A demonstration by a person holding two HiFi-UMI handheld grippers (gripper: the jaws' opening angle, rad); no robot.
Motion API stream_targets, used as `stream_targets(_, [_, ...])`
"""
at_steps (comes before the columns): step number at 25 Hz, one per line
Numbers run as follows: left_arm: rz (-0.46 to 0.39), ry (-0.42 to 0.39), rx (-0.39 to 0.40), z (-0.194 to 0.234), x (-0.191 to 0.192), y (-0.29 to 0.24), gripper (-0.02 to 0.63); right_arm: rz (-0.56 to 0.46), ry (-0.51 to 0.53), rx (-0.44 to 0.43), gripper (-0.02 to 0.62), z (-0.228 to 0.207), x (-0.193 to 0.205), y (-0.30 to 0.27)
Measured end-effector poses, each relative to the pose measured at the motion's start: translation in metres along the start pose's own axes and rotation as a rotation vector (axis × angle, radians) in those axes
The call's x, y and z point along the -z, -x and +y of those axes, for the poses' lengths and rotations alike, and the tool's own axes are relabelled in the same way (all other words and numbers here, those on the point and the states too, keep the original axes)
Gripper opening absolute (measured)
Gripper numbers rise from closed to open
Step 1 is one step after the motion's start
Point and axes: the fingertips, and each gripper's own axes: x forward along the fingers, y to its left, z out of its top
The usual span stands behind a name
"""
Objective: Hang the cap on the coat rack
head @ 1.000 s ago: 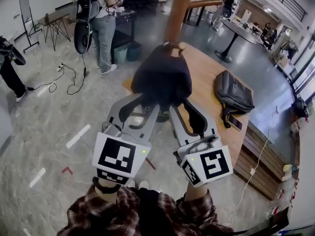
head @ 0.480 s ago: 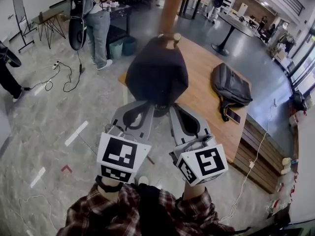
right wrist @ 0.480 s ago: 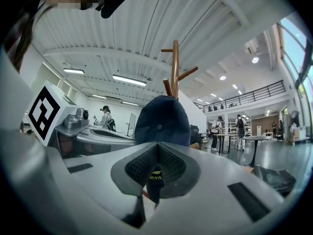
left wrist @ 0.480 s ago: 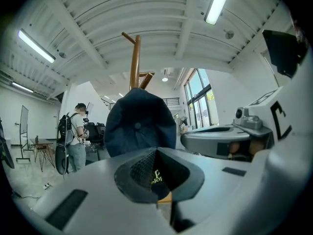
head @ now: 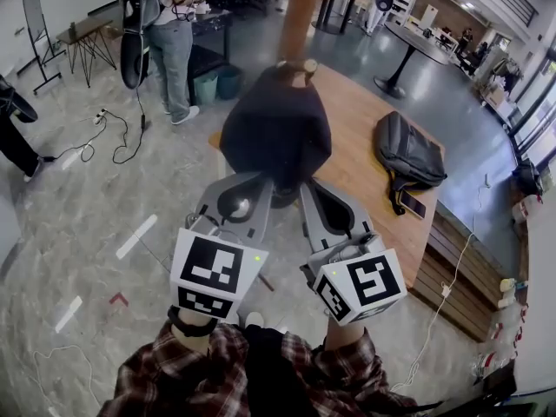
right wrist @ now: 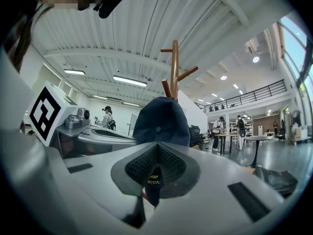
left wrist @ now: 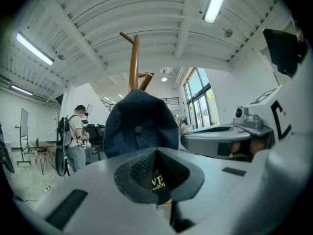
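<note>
In the head view the cap (head: 276, 129) ran lengthwise from 6 to 12 o'clock. Its far end was at a peg on the rack (head: 300, 11) and its near edge at the two claws, above the bench (head: 365, 159). It lay at 12 o'clock of both. The left claw (head: 259, 183) and right claw (head: 304, 187) were each clamped shut on that near edge. The cap was dark navy and domed, with its top button facing the claws.

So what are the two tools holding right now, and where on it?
Both hold the dark cap: left tool and right tool are each shut on its lower edge, side by side. Brim or back strap cannot be told.
</note>
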Motion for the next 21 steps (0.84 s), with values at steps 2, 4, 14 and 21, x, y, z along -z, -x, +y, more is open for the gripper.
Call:
stream_targets(2, [0.0,0.0,0.003,0.0,-0.0007,-0.0003,0.011,-0.001,0.003,-0.004,0.011,0.0006,-0.0009,-0.001])
stream_targets(4, [-0.002,0.0,0.004,-0.0003,-0.0017,-0.0003,0.011,-0.003,0.005,-0.005,0.011,0.001,-0.0014,-0.0015])
stream_targets(14, [-0.015,-0.005,0.008,-0.0009,-0.0051,-0.0021,0.011,-0.006,0.011,0.004,0.011,-0.0012,-0.0021,-0.0023])
stream_targets(21, [-0.022,-0.006,-0.001,0.0039,-0.0071,-0.0022,0.011,-0.01,0.013,-0.005,0.011,-0.0006,-0.0027,-0.0084])
